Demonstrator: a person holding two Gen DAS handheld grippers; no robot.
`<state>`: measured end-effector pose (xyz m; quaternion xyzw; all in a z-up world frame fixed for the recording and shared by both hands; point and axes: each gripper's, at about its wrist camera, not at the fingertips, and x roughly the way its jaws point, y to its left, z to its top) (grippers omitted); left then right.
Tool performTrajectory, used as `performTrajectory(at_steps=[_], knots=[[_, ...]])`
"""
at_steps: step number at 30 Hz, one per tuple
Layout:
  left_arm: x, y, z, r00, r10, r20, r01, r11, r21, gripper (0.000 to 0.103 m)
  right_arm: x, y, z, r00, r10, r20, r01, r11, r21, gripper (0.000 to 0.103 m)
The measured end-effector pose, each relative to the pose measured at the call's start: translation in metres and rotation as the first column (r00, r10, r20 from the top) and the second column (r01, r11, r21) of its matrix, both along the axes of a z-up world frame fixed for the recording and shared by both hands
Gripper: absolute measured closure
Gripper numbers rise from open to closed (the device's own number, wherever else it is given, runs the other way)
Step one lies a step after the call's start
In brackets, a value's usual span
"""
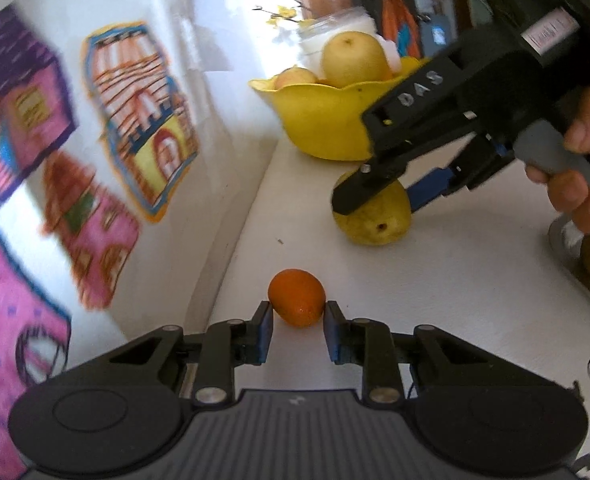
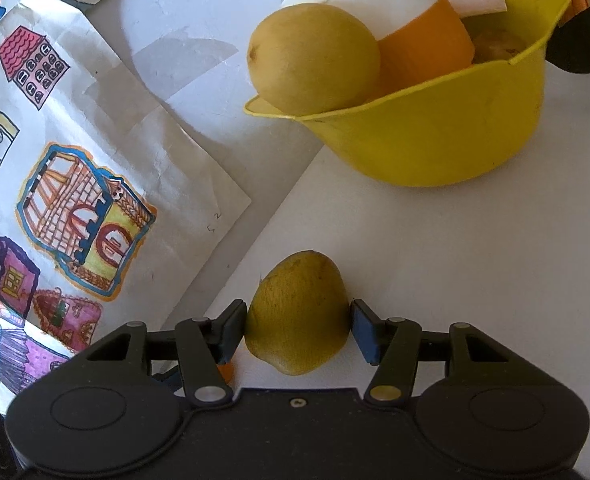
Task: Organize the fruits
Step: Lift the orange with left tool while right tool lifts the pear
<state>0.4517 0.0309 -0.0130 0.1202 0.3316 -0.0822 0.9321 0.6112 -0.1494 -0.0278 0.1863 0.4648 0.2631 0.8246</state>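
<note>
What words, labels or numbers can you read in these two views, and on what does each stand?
"DAS": raised letters on the right gripper body, left wrist view.
Barcode sticker further up that gripper: too blurred to read.
Small pencil marks on the white paper sheet, right wrist view: too small to read.

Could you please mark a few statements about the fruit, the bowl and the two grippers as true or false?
1. The left gripper is shut on the small orange fruit. True.
2. The right gripper is empty. False: a yellow pear sits between its pads.
3. The yellow bowl is empty. False: it holds pears and an orange-and-white cup.
4. The bowl stands on the white table. True.
</note>
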Motion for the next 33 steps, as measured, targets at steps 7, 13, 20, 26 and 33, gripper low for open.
performTrajectory(at_steps=[7, 13, 20, 26, 33], knots=[[-0.014, 0.021, -0.002, 0.996, 0.079, 0.03, -0.074, 0.986, -0.152, 0.077, -0.006, -0.002, -0.005, 1.0, -0.011, -0.007, 0.011, 1.0, 0.019, 0.045], [-0.016, 0.027, 0.001, 0.995, 0.087, 0.039, -0.079, 0.98, -0.18, 0.079, -0.007, -0.001, -0.005, 1.0, -0.02, 0.011, 0.02, 1.0, 0.011, 0.045], [0.002, 0.016, 0.004, 0.997, 0.059, 0.054, -0.051, 0.989, -0.139, 0.079, -0.006, 0.002, -0.002, 0.999, -0.011, 0.034, 0.012, 1.0, -0.01, 0.045], [0.022, 0.008, 0.009, 0.998, 0.029, 0.06, -0.022, 0.994, -0.108, 0.078, 0.002, 0.004, 0.0, 0.999, -0.006, 0.037, 0.007, 1.0, -0.02, 0.045], [0.028, 0.008, 0.005, 0.997, 0.014, 0.074, -0.008, 0.996, -0.088, 0.076, 0.009, -0.009, -0.006, 0.999, -0.03, -0.01, 0.031, 0.999, 0.045, 0.045]])
